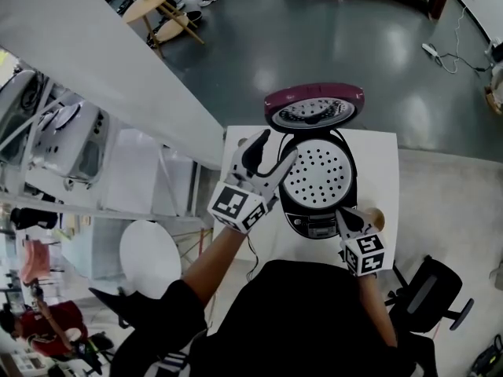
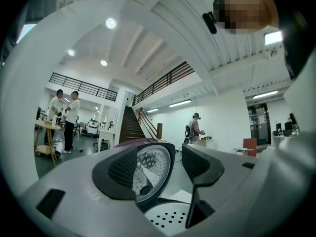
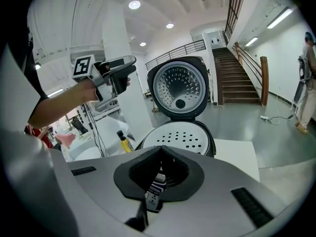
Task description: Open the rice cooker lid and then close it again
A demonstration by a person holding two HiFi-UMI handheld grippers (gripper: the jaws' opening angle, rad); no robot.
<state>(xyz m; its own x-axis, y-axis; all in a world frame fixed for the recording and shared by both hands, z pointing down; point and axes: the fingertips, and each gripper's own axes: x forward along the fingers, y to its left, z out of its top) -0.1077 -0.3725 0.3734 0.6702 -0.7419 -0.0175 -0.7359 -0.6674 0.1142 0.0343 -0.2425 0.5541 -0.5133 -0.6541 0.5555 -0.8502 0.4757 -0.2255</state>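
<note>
1. Status: the black rice cooker with a white perforated inner tray (image 1: 318, 183) sits on the white tabletop (image 1: 385, 171). Its maroon-topped round lid (image 1: 314, 107) stands upright on the rear hinge. Opening looks complete; closing remains.
2. Left gripper (image 2: 158, 169): its fingers (image 2: 118, 174) are spread apart and hold nothing. The lid stands just beyond them, framed in the gap. No contact is visible.
3. Right gripper (image 3: 158, 179): its fingers (image 3: 133, 174) are pressed together with nothing gripped. The cooker's front control panel lies just below and ahead of the tips.
4. Hazard: the left fingers face the lid's inner side. If they travel down with it, a finger could be pinched between the lid and the pot rim.
5. Hazard: a push placed off-centre on the smooth lid top could slip off, and the lid would likely swing back upright.
6. Hazard: a hard push could slam the lid and jolt the cooker. Too soft a push may leave the latch uncaught, so the lid could pop open.
7. Hazard: the cooker body is unbraced, so force on the lid could slide it toward the right fingers, which might then press a panel button.
</note>
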